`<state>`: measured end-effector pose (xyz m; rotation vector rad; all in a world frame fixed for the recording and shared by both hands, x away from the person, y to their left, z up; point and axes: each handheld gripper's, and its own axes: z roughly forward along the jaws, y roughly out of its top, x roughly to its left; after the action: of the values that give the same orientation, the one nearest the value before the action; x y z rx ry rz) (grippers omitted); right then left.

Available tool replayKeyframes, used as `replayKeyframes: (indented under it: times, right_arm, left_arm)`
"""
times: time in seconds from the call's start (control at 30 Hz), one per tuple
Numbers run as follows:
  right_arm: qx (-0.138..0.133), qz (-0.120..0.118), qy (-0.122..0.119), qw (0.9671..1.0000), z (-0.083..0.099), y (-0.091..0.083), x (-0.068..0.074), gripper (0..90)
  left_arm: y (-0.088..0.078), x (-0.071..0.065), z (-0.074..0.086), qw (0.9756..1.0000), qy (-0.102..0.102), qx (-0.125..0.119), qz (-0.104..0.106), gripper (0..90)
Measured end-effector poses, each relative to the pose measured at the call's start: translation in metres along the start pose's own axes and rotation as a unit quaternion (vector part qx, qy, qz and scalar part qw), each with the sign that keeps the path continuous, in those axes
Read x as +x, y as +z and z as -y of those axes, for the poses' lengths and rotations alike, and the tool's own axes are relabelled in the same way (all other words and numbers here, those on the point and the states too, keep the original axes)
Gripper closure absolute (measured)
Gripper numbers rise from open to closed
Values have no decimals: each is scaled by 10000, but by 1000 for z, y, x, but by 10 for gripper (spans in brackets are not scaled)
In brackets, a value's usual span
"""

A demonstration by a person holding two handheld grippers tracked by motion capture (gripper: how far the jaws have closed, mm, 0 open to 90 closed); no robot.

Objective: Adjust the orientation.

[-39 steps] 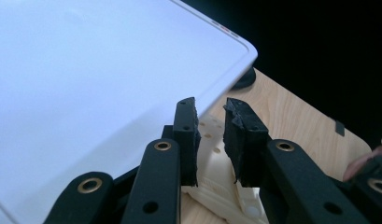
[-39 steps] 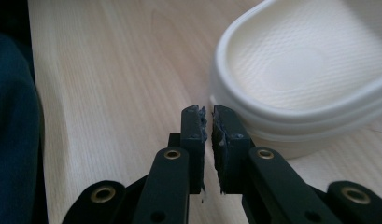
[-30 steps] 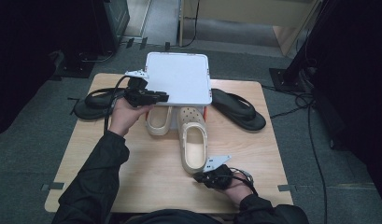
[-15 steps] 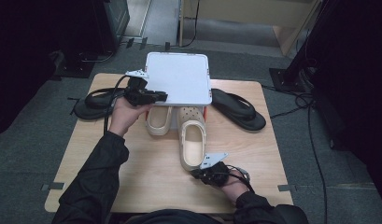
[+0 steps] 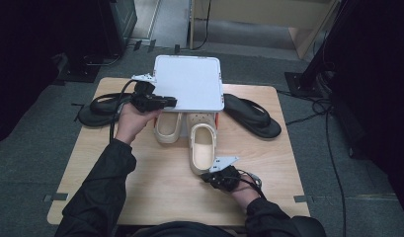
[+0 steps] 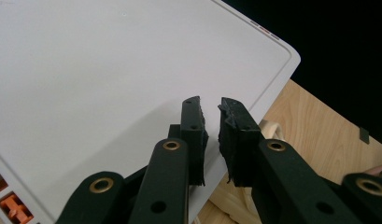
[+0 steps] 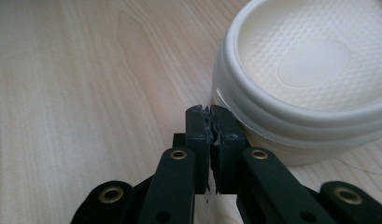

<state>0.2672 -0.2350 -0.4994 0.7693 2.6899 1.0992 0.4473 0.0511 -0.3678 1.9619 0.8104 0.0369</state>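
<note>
— Looking down from the high view, what sits on the bench (image 5: 140, 197)?

— A white box lid (image 5: 189, 89) at the far middle, two cream clogs poking out from under its near edge, and a black flip-flop on each side: one on the left (image 5: 98, 111), one on the right (image 5: 254, 116).

— Where is the left tool (image 5: 171, 102)?

— At the lid's near left corner, held level in the left hand (image 5: 133, 123). In the left gripper view its jaws hang just over the lid's white top (image 6: 109, 84) near the edge. They have just been closing and now stand a narrow gap apart, with nothing between them.

— And the right tool (image 5: 209, 177)?

— It rests low on the bench, right at the heel of the right clog (image 5: 203, 148), which lies pulled toward the person, its toe still under the lid. The left clog (image 5: 168, 129) lies farther back.

— Does the right tool pinch the clog?

— No. In the right gripper view the jaws are pressed together on nothing, tips just beside the clog's rounded heel wall (image 7: 291, 126); whether they touch it I cannot tell.
</note>
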Motion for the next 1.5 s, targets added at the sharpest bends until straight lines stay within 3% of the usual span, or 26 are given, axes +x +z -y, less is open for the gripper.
replayKeyframes:
  times: [0.23, 0.43, 0.93, 1.27, 1.5]
  right_arm:
    - [-86, 7, -145, 9999, -9, 6, -1, 874]
    - [-323, 72, 23, 9994, -16, 8, -10, 873]
    - [-225, 328, 109, 9991, -35, 14, -30, 867]
    - [-326, 359, 324, 9983, -42, 14, -50, 866]
    - [-285, 383, 349, 9983, -49, 17, -60, 859]
  left_arm:
    - [0, 0, 0, 10000, 1, 2, -7, 805]
    - [0, 0, 0, 10000, -7, -4, -2, 805]
    - [0, 0, 0, 10000, -2, -22, -1, 806]
    - [0, 0, 1, 10000, -3, -31, 5, 806]
    - [0, 0, 1, 10000, -1, -28, -3, 806]
